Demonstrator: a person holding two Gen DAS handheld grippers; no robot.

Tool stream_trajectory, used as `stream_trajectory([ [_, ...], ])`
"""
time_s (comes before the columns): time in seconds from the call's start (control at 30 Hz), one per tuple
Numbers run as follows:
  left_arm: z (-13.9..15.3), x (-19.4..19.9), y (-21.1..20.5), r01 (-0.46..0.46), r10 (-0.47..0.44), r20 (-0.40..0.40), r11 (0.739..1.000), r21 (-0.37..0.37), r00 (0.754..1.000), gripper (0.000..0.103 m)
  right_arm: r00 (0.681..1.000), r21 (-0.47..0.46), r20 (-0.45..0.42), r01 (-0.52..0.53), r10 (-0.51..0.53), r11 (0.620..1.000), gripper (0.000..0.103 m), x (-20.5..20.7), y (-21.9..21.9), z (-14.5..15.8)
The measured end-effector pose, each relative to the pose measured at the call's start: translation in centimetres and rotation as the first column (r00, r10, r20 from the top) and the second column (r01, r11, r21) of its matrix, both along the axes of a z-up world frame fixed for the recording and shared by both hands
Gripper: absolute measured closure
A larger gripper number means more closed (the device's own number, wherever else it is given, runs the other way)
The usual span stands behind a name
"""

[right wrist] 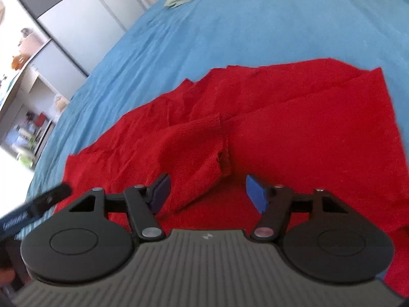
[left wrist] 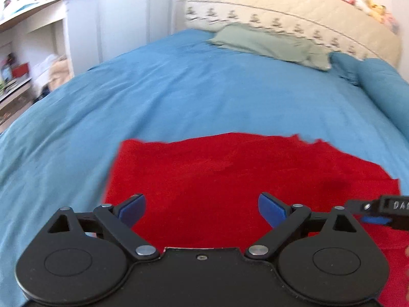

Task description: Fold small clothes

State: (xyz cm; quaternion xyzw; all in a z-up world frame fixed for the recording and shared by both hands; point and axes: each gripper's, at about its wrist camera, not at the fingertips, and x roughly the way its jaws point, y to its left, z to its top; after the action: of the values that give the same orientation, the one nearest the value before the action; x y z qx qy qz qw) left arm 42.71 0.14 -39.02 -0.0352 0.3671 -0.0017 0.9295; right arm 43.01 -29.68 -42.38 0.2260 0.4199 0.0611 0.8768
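A red knitted garment point(left wrist: 230, 174) lies spread on the blue bedspread point(left wrist: 153, 97). In the right wrist view the garment point(right wrist: 294, 128) has a sleeve with a ribbed cuff point(right wrist: 222, 151) folded across its body. My left gripper point(left wrist: 202, 209) is open and empty above the garment's near part. My right gripper point(right wrist: 207, 192) is open and empty just above the folded sleeve. The right gripper's finger shows at the right edge of the left wrist view point(left wrist: 378, 209), and the left gripper shows at the left edge of the right wrist view point(right wrist: 35, 209).
A green pillow point(left wrist: 268, 43) and a cream quilted headboard cover point(left wrist: 294, 7) lie at the bed's far end, with a blue bolster point(left wrist: 383, 89) at the right. White shelves point(left wrist: 33, 51) stand left of the bed, and closet doors point(right wrist: 71, 25) beyond it.
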Motion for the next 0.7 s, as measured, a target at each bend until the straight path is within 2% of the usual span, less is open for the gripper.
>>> stream_trajectory([
  [0.03, -0.1, -0.1, 0.6, -0.011, 0.011, -0.005, 1.0, -0.001, 1.0, 0.006, 1.0, -0.008, 0.008, 0.017, -0.017, 1.0, 0.033, 0.2, 0.3, -0.1],
  [0.07, 0.0, -0.5, 1.1, -0.02, 0.02, -0.009, 1.0, -0.002, 1.0, 0.006, 1.0, -0.029, 0.014, 0.02, -0.02, 0.999, 0.059, 0.5, 0.7, -0.1],
  [0.1, 0.3, -1.0, 1.8, -0.03, 0.03, -0.011, 1.0, -0.004, 0.999, 0.006, 1.0, -0.06, 0.01, 0.007, -0.006, 0.998, 0.077, 0.8, 1.2, 0.0],
  [0.13, 0.5, -1.3, 2.0, -0.036, 0.035, -0.013, 0.999, -0.008, 0.999, 0.006, 1.0, -0.074, 0.002, -0.017, 0.017, 0.997, 0.083, 1.2, 1.7, 0.2],
  [0.3, 1.5, -3.0, 2.8, -0.041, 0.04, -0.018, 0.999, -0.033, 0.999, 0.006, 0.99, -0.082, 0.101, -0.089, 0.098, 0.993, 0.083, 0.9, 4.2, 4.5],
  [0.47, 2.5, -4.4, 1.8, 0.03, -0.03, -0.001, 0.998, -0.052, 1.0, 0.006, 0.955, -0.042, 0.244, -0.164, 0.17, 0.986, 0.083, 1.8, 7.2, 11.4],
  [0.6, 2.4, -5.1, 0.2, 0.111, -0.112, 0.0, 0.988, -0.108, 0.994, 0.006, 0.927, 0.019, 0.341, -0.174, 0.157, 0.985, 0.083, 1.9, 7.3, 16.1],
  [0.7, 1.9, -5.1, -1.5, 0.173, -0.175, -0.007, 0.977, -0.122, 0.985, 0.006, 0.909, 0.025, 0.397, -0.153, 0.131, 0.988, 0.083, 1.5, 6.7, 18.7],
])
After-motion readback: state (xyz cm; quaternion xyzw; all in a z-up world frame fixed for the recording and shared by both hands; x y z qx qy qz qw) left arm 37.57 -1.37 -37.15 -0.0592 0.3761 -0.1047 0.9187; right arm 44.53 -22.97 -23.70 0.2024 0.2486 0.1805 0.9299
